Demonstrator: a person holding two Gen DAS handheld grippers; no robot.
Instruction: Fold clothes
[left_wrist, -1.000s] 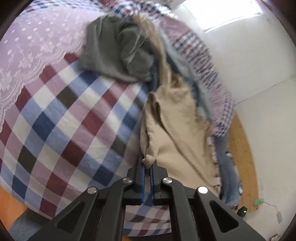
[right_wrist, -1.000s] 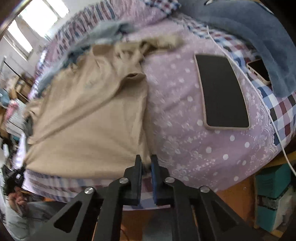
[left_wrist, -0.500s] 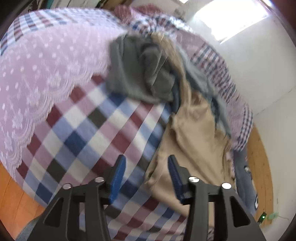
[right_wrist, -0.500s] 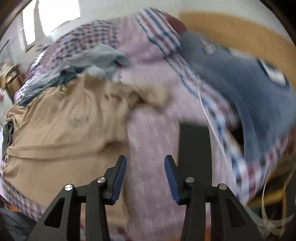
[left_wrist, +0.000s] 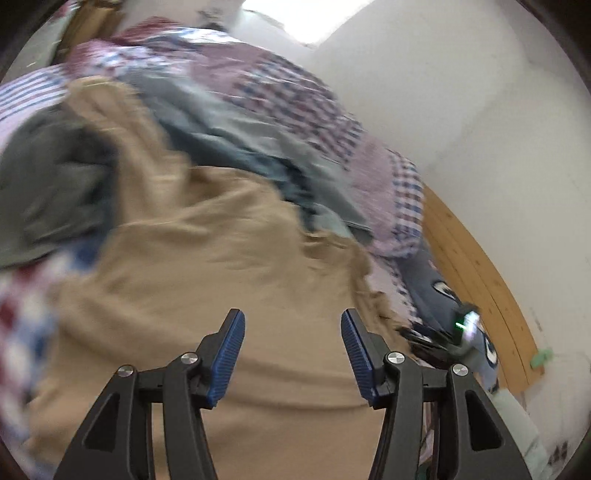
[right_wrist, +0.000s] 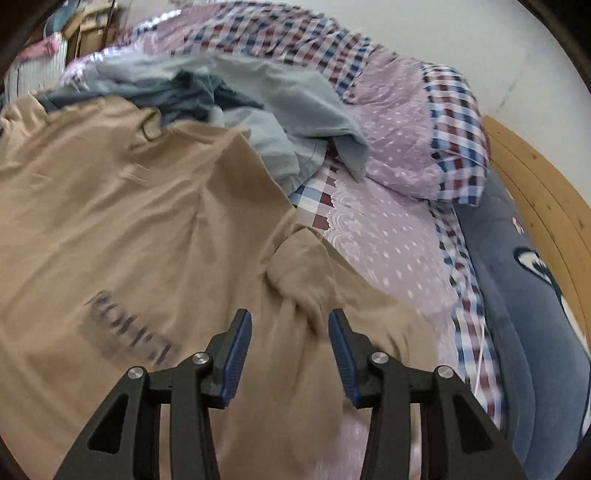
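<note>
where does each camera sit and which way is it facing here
Left wrist: on the left claw, looking down along its open fingers at the tan shirt; only the fingers show.
Right wrist: on the right claw, fingers open over the same shirt's crumpled sleeve.
Shared: tan shirt, blue-grey clothes pile, checked bedding, wooden bed frame.

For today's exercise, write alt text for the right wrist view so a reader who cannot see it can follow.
An open two-finger right gripper hovers over a tan T-shirt spread on a bed, a bunched sleeve lying just beyond its blue pads. Grey-blue clothes are heaped behind, on a checked and lilac bedspread.
</note>
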